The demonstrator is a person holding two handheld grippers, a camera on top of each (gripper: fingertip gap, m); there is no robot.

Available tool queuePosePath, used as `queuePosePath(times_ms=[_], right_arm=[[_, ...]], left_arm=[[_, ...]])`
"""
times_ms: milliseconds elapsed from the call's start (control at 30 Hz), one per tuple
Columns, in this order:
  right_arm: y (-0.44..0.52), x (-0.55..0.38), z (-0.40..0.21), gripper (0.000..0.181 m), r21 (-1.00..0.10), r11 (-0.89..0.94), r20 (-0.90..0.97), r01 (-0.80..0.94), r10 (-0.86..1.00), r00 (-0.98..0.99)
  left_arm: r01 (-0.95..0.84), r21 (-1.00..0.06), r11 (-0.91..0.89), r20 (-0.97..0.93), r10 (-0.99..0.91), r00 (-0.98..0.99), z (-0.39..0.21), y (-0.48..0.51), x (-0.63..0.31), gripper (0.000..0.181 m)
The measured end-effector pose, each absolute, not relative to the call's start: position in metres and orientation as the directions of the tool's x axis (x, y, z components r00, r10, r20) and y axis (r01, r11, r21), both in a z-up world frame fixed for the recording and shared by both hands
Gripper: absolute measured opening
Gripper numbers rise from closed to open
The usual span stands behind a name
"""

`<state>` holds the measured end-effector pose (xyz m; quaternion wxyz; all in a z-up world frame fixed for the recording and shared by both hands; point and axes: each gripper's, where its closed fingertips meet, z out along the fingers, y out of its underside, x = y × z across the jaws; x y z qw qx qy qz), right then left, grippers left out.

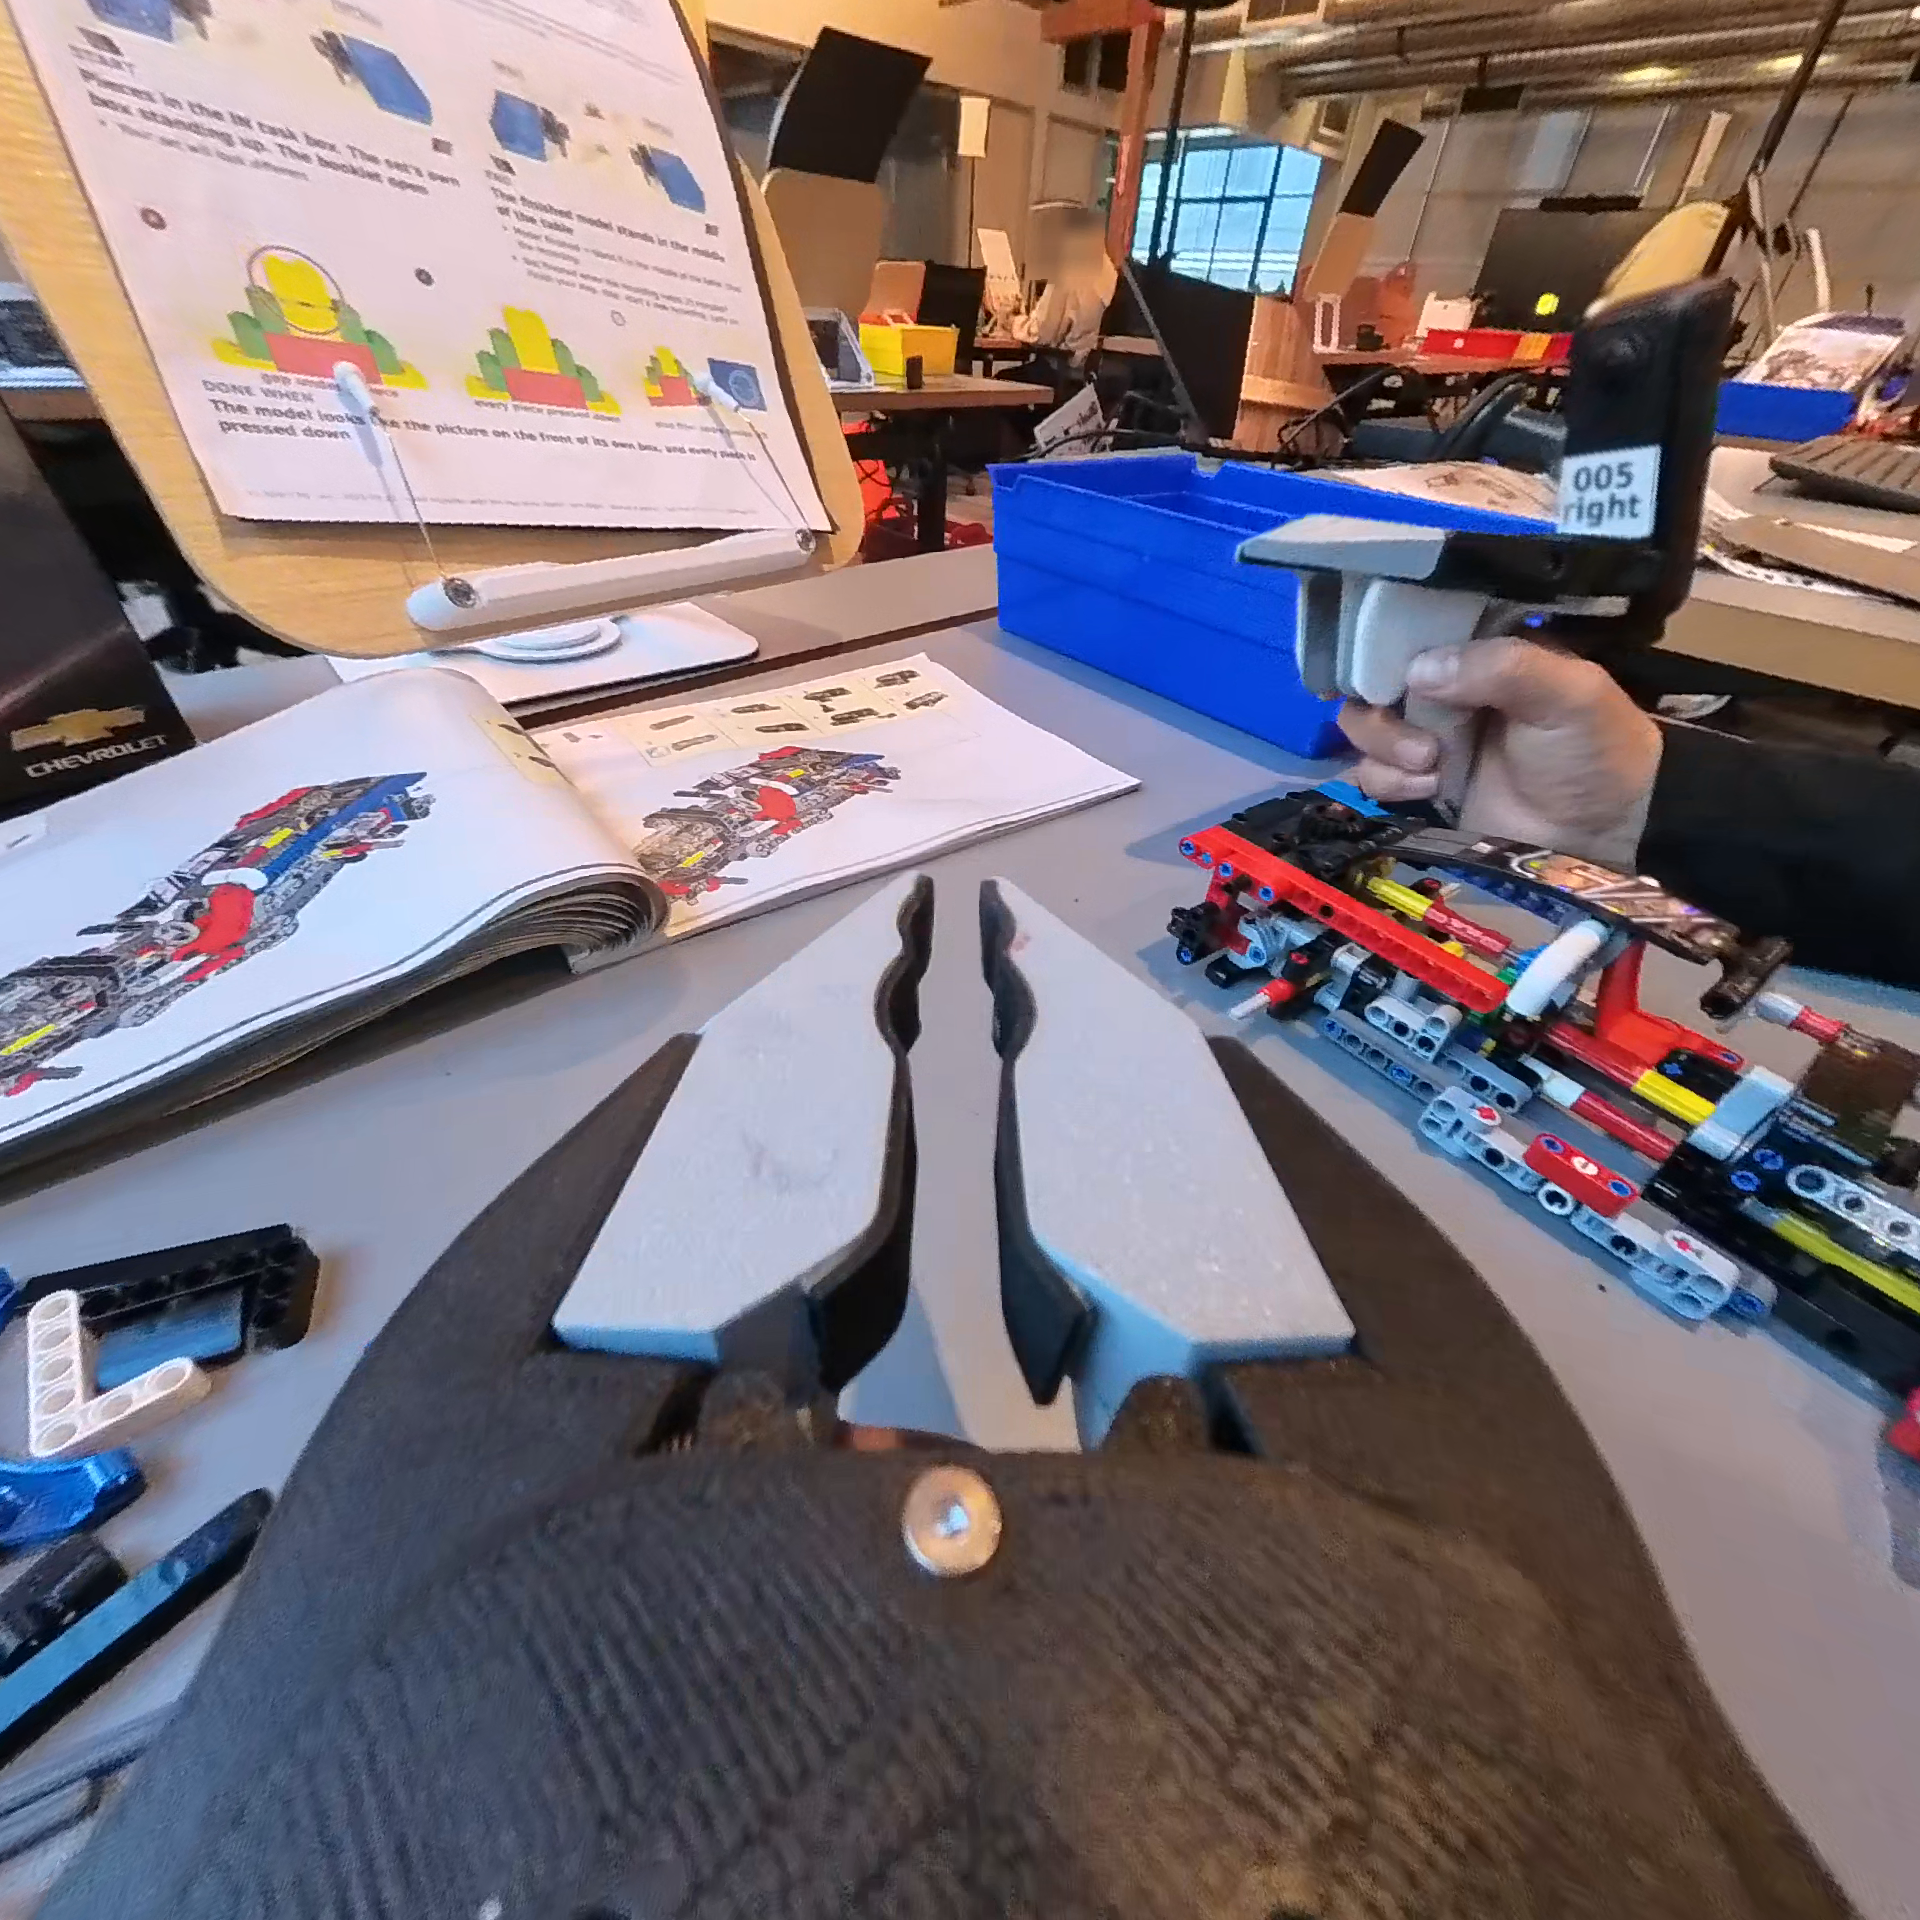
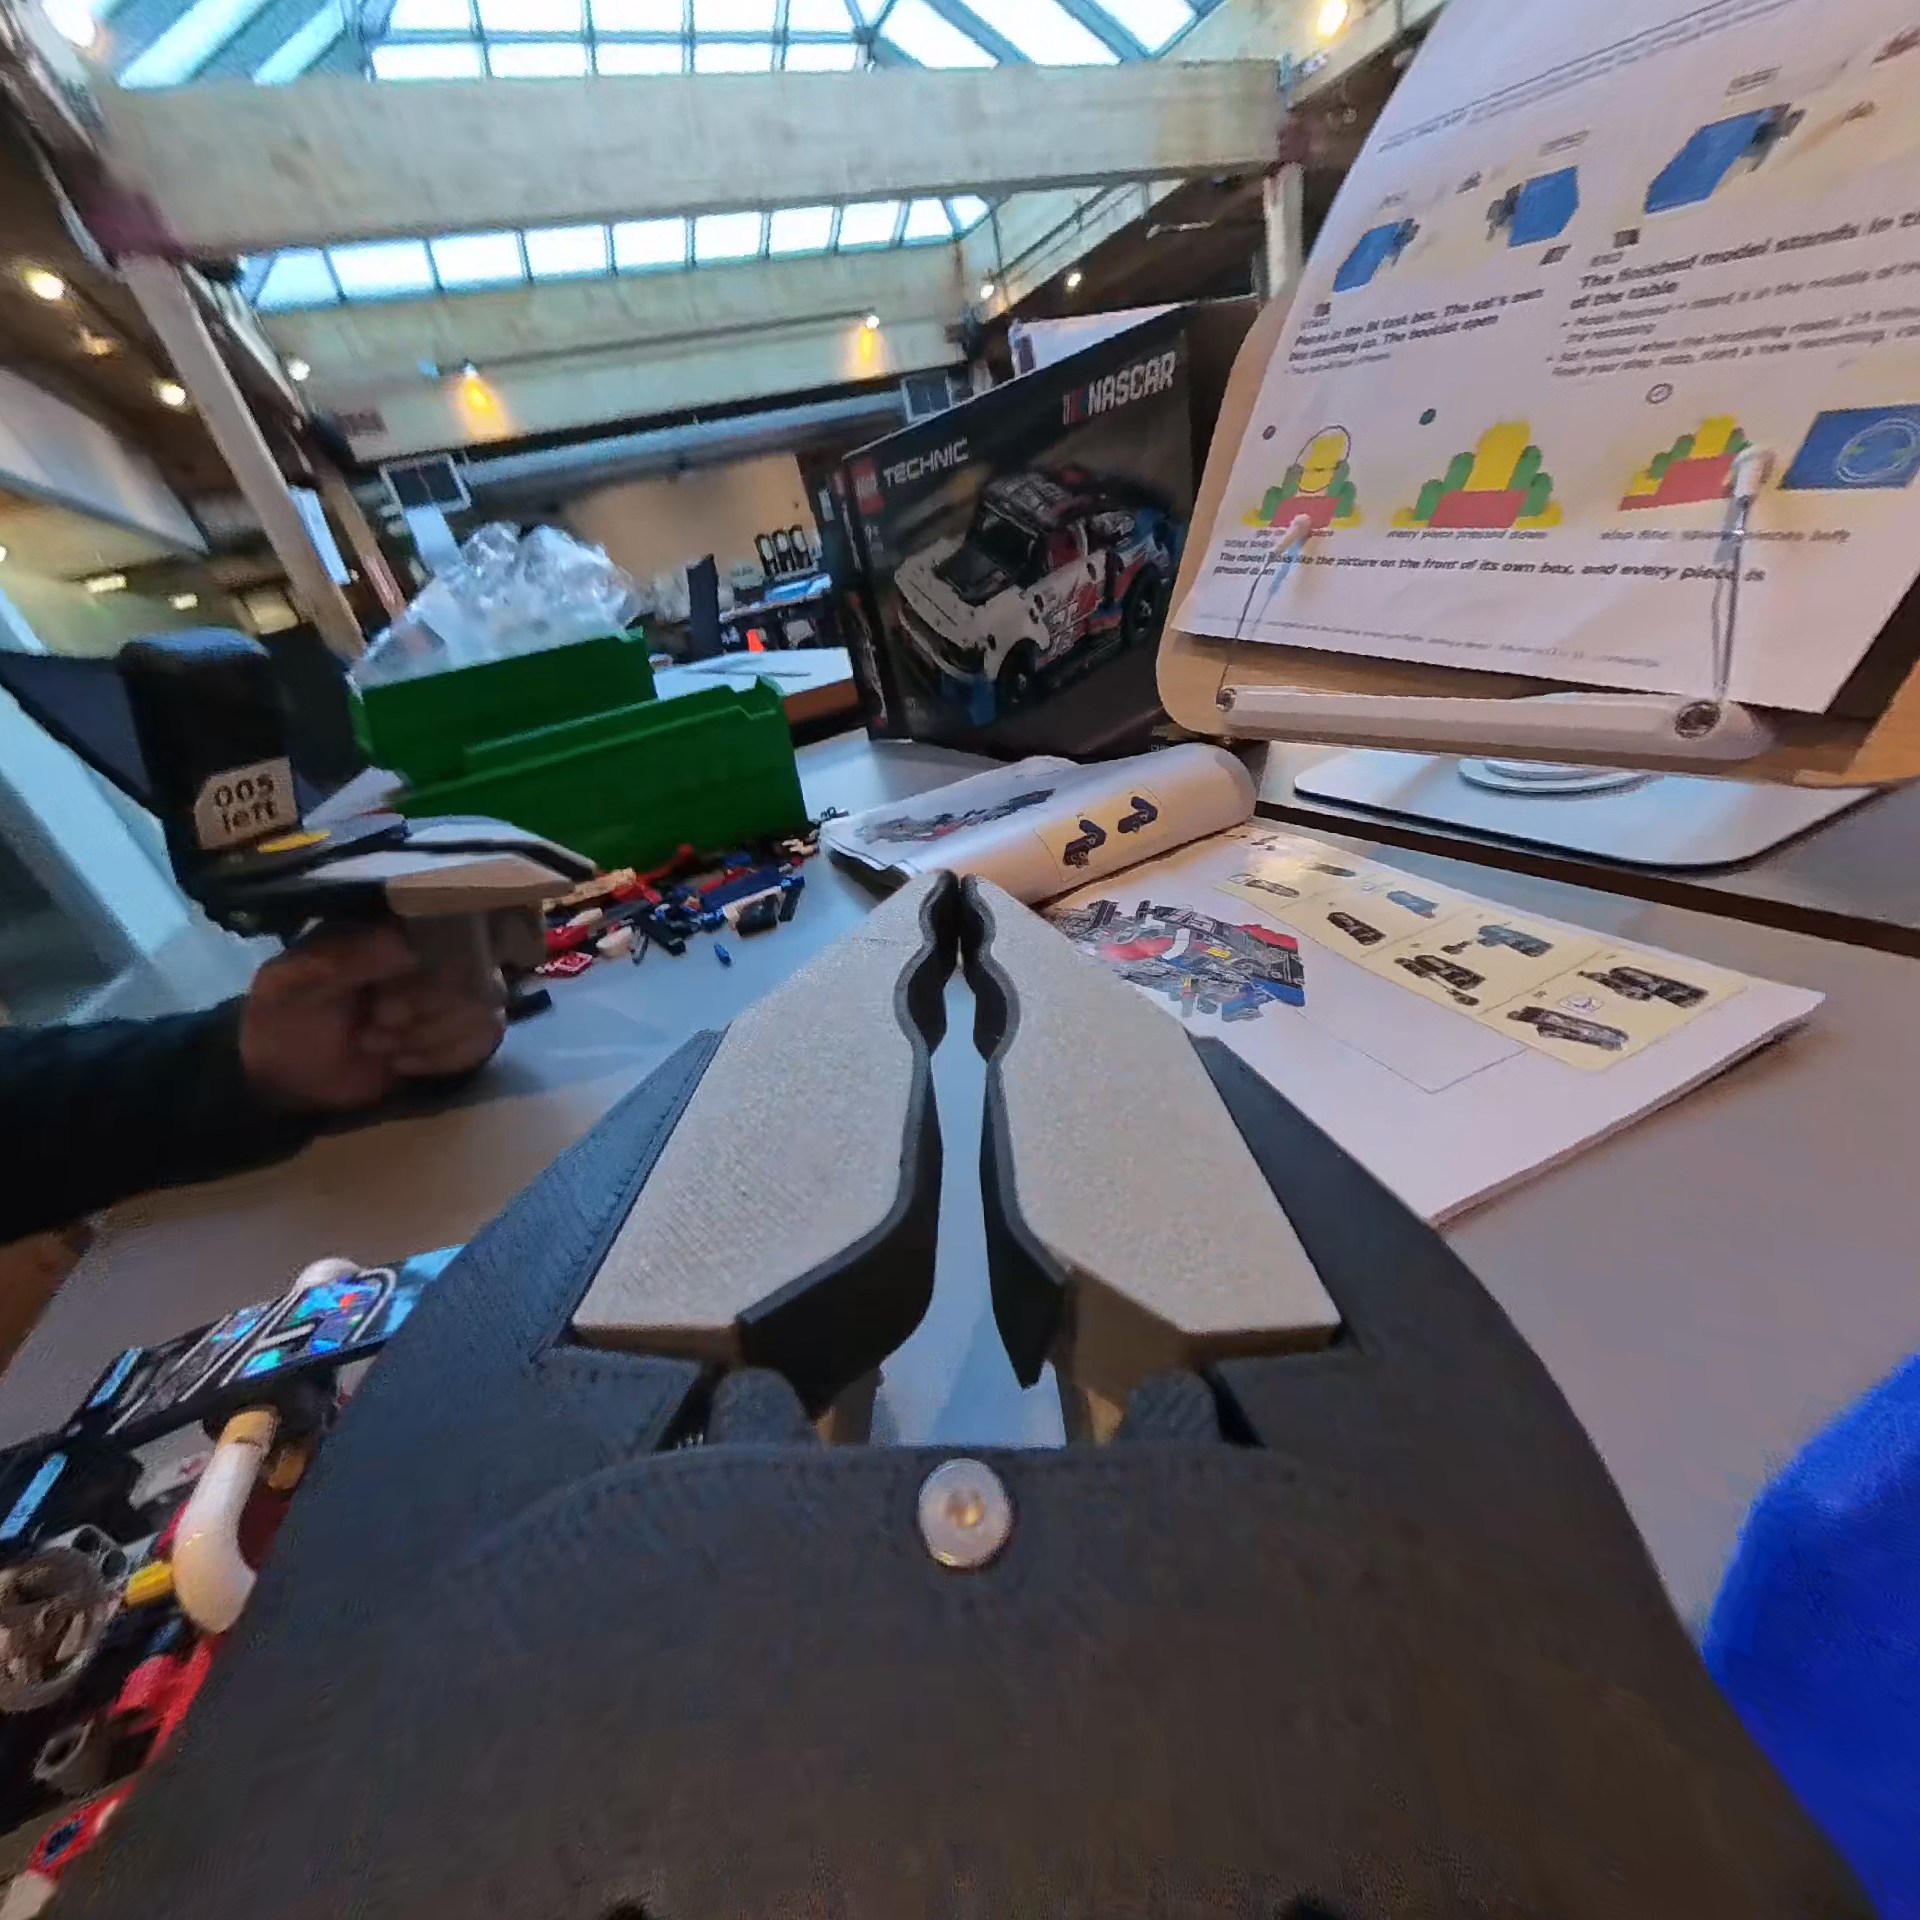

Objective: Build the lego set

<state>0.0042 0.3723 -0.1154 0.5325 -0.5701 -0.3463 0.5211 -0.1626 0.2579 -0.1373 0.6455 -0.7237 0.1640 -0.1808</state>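
Lying right of left tool (image 1: 956,894) | lego model (image 1: 1507,997) | tool empty

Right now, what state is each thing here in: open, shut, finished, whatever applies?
Left gripper: slightly open, holding nothing.
Right gripper: shut, holding nothing.
Instruction booklet: lying open on the table.
Lego car model: partly built, on the table.
Loose pieces: scattered, unassembled.
Set box: standing upright.
Blue bin: open-topped.
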Motion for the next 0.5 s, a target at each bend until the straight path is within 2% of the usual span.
queuePosePath(times_ms=[167, 400, 433, 500], right_arm=[[0.378, 0.008, -0.123, 0.0, -0.964, -0.234, -0.261, -0.129, 0.925, 0.276], [0.368, 0.012, -0.123, 0.0, -0.98, -0.167, -0.194, -0.11, 0.926, 0.323], [0.368, 0.01, -0.126, 0.001, -0.98, -0.176, -0.196, -0.088, 0.928, 0.318], [0.367, 0.004, -0.132, 0.018, -0.979, -0.199, -0.203, -0.045, 0.933, 0.298]], left_arm=[[-0.01, -0.998, -0.066, 0.02, -0.441, 0.897, -0.132, 0.253, -0.166, 0.006], [-0.017, -0.998, -0.053, 0.006, -0.406, 0.914, -0.131, 0.248, -0.17, 0.006], [-0.017, -0.998, -0.054, 0.007, -0.409, 0.912, -0.131, 0.248, -0.169, 0.006], [-0.013, -0.998, -0.061, 0.013, -0.412, 0.911, -0.132, 0.249, -0.169, 0.006]])
